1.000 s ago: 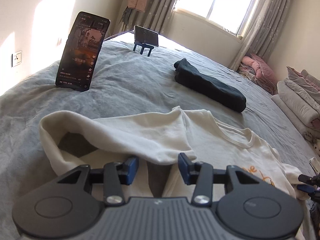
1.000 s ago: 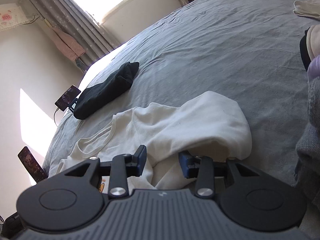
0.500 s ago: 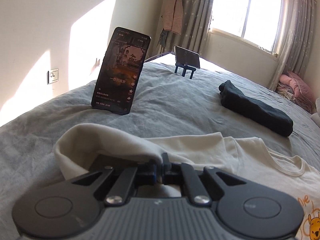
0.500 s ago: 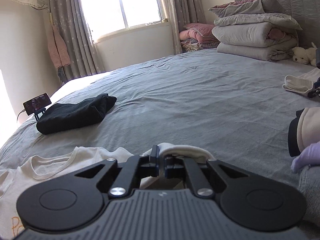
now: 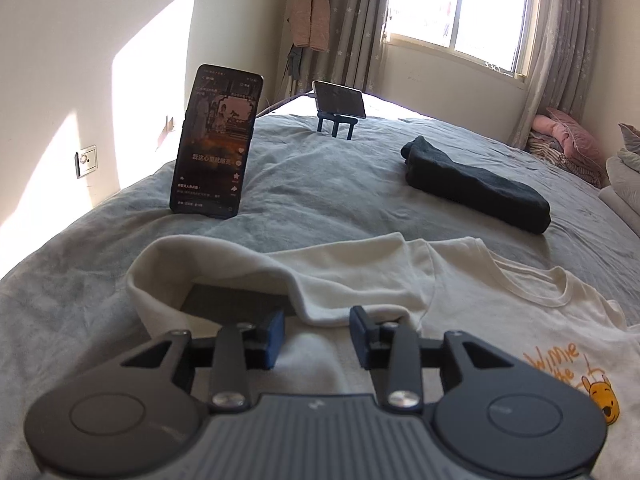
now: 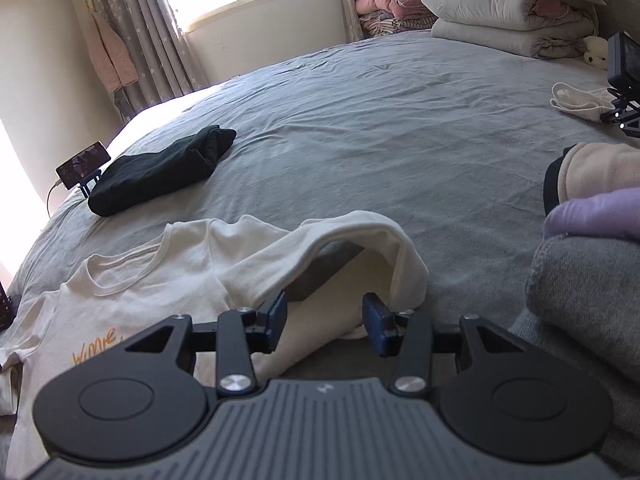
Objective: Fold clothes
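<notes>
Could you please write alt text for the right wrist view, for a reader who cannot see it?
The open right gripper sits over a cream T-shirt spread on a grey bed, its jaws, just opened, astride a folded-over sleeve without pressing it. A folded dark garment lies further back beside a phone on a stand, with stacked bedding near the window.

A: What differs from half a second ago?
B: Both grippers, left (image 5: 317, 336) and right (image 6: 325, 322), have just opened; then they pinched the shirt (image 5: 460, 280), now its sleeve folds lie loose, no pad pressing cloth.
</notes>
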A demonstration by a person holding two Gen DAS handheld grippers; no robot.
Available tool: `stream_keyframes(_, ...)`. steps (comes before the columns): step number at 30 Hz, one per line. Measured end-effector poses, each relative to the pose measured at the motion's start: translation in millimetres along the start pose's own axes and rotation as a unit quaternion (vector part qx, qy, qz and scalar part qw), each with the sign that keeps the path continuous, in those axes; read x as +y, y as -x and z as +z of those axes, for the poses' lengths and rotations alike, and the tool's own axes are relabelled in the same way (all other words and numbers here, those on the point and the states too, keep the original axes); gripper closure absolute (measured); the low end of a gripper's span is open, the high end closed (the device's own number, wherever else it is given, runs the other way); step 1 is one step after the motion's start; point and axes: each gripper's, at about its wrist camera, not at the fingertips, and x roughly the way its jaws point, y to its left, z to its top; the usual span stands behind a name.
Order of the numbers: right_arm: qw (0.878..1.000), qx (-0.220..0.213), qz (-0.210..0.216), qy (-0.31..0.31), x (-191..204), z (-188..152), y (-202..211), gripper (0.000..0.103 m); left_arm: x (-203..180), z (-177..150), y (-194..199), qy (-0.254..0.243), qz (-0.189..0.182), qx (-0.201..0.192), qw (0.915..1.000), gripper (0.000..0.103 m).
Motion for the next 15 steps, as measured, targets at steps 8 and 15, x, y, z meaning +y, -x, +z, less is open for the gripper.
stream_keyframes(8, 0.998, -0.034, -0.026, 0.042, 2, -16, -22, 0.063, -29, -18, 7, -0.02, -0.068, 0.034, 0.9969, 0.062)
stream_keyframes(15, 0.987, -0.11, -0.09, 0.076, 5, -4, -11, 0.096, -48, -36, 4, -0.054, -0.135, 0.05, 0.9881, 0.062)
